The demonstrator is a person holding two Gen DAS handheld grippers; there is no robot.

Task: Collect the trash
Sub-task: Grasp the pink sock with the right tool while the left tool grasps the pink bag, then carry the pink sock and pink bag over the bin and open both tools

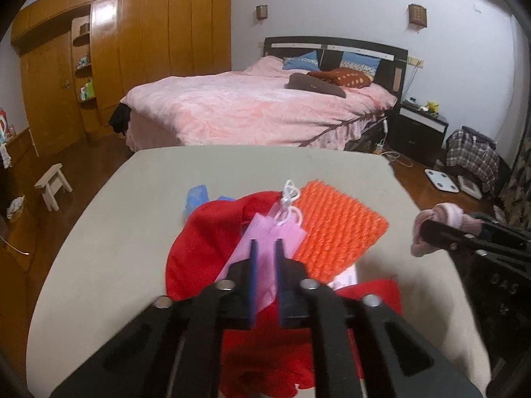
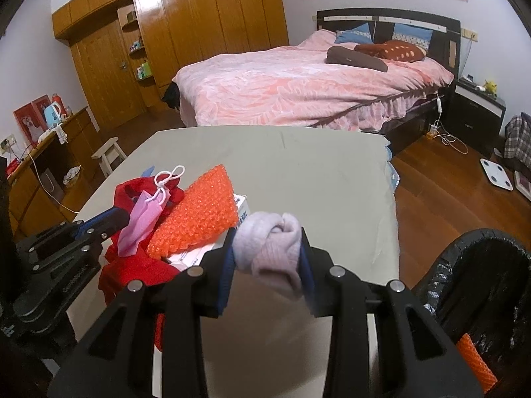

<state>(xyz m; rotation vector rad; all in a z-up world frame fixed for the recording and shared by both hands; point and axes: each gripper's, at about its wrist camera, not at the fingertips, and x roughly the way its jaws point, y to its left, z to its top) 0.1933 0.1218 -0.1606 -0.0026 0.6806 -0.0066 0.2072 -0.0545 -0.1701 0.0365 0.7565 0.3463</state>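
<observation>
My left gripper [image 1: 265,245] is shut on a pink face mask [image 1: 265,235] with white ear loops, held over a red cloth [image 1: 205,238] on the beige table [image 1: 132,232]. An orange bubble-wrap sheet [image 1: 335,229] lies beside the mask, over a white box [image 2: 244,205]. My right gripper [image 2: 268,248] is shut on a rolled pale pink sock [image 2: 268,248], held above the table near its right side; it also shows in the left wrist view [image 1: 434,229]. A black-lined trash bin [image 2: 481,285] stands at the lower right, with an orange piece [image 2: 474,361] inside.
A blue plastic scrap [image 1: 195,199] lies behind the red cloth. A bed [image 2: 298,86] stands beyond the table, a white stool [image 2: 108,154] to the left, a scale [image 2: 497,174] on the wooden floor to the right.
</observation>
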